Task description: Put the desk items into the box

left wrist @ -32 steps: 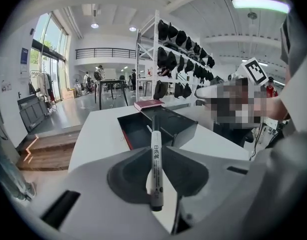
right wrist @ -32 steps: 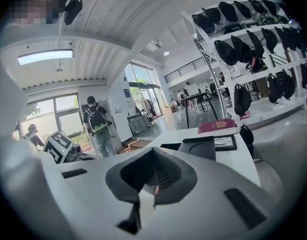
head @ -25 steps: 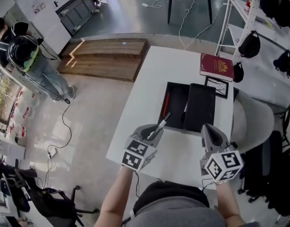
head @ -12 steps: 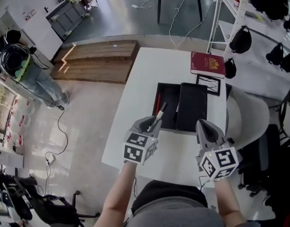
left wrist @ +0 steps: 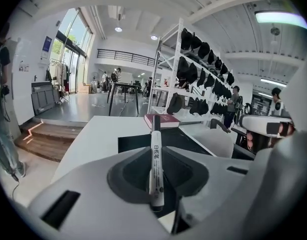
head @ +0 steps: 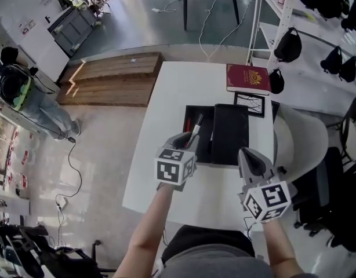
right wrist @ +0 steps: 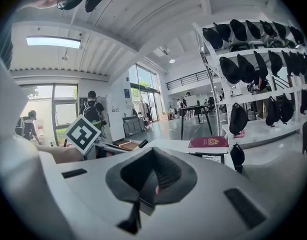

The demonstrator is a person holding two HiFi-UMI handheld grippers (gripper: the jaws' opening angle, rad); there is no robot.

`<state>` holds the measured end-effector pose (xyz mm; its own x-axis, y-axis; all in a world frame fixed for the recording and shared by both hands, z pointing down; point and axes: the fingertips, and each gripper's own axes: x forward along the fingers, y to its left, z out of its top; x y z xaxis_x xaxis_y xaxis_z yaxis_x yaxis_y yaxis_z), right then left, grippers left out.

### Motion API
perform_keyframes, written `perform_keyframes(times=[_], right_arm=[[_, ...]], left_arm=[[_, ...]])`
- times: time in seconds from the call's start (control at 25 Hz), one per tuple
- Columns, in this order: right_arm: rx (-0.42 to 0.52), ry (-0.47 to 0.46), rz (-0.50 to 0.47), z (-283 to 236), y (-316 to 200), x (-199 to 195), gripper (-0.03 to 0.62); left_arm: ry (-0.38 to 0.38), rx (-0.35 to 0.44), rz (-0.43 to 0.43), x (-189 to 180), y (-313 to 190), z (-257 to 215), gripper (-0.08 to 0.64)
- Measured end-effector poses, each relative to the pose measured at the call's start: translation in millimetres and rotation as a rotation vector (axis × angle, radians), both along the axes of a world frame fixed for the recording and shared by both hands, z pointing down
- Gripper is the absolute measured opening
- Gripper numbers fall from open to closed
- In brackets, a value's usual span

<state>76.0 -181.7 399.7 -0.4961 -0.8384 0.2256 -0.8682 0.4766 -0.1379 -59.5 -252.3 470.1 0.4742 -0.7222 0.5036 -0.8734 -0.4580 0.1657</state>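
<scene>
My left gripper [head: 185,141] is shut on a white marker [head: 193,131] with a black cap. It hovers at the near left edge of the black box [head: 202,116], and the marker's cap reaches over the open compartment. The left gripper view shows the marker [left wrist: 156,160] clamped upright between the jaws of that gripper [left wrist: 157,180], with the box [left wrist: 137,143] just beyond. A black lid [head: 230,133] covers the right half of the box. My right gripper [head: 248,156] is shut and empty, low over the table's near right; its own view shows the gripper [right wrist: 147,185] with pads closed.
A red book [head: 247,78] and a small picture frame [head: 250,104] lie on the white table [head: 166,97] beyond the box. A pale chair [head: 300,138] stands at the table's right side. Shelves with black bags [head: 289,44] rise at the far right. A wooden platform [head: 108,77] lies on the floor to the left.
My left gripper has carried the marker forward, from short of the box to its near left edge. The right gripper has stayed where it was.
</scene>
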Motion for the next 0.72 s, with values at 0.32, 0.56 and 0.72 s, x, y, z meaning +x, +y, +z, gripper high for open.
perform_keyframes(times=[0.32, 0.56, 0.72], right_arm=[[-0.004, 0.002, 0.010, 3.2, -4.2, 0.9, 0.005], [-0.010, 0.003, 0.025, 5.0, -7.4, 7.0, 0.005], [-0.018, 0.006, 0.029, 7.0, -9.0, 10.0, 0.005]], left_arm=[[0.030, -0.057, -0.055, 6.9, -33.1, 24.2, 0.072], [-0.064, -0.094, -0.078, 9.9, -48.4, 44.7, 0.071], [-0.114, -0.111, -0.060, 17.0, -53.5, 55.9, 0.072]])
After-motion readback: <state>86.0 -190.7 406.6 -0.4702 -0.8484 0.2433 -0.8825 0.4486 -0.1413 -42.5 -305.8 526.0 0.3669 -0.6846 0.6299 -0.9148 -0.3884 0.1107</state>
